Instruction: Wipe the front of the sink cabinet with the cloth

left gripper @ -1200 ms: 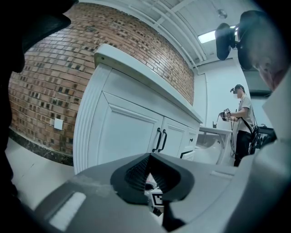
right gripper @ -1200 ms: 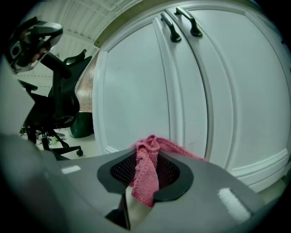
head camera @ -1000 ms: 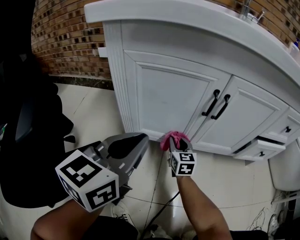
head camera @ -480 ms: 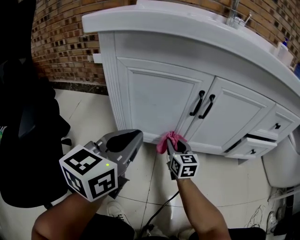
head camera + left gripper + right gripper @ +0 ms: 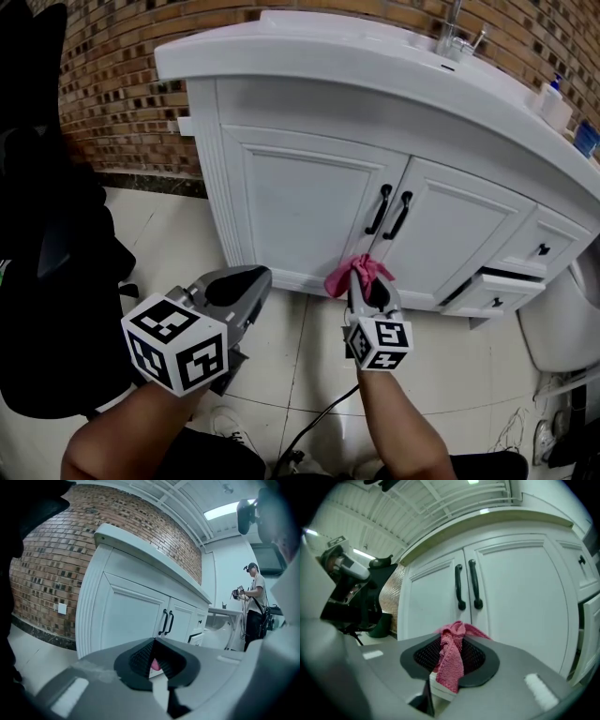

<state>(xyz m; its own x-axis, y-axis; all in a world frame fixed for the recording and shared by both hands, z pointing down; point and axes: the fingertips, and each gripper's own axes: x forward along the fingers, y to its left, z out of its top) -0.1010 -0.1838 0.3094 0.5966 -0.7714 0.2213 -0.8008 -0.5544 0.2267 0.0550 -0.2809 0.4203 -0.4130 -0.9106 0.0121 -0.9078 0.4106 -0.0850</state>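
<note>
At the bottom of the head view two forearms reach forward, each hand holding a gripper with a marker cube. The left gripper sits at lower left over the tiled floor. In its own view the jaws are drawn in to a narrow slit and grip nothing; only a speck of pink shows through the gap. The right gripper is lower centre, and a black cable trails across the floor below it. Its own view shows the jaws clamped on the pink cloth, which bunches up above the pads and hangs down the front of them.

In the head view the cloth lies against the bottom rail of the white sink cabinet, just below where the two doors meet; whether it touches the rail cannot be told. The paired black door handles stand above it. At the right, a lower drawer stands slightly open. A black chair fills the left edge.

Farther back, the white sink top carries a faucet at upper right, with a brick wall behind it. In the left gripper view a person stands far off at the right.
</note>
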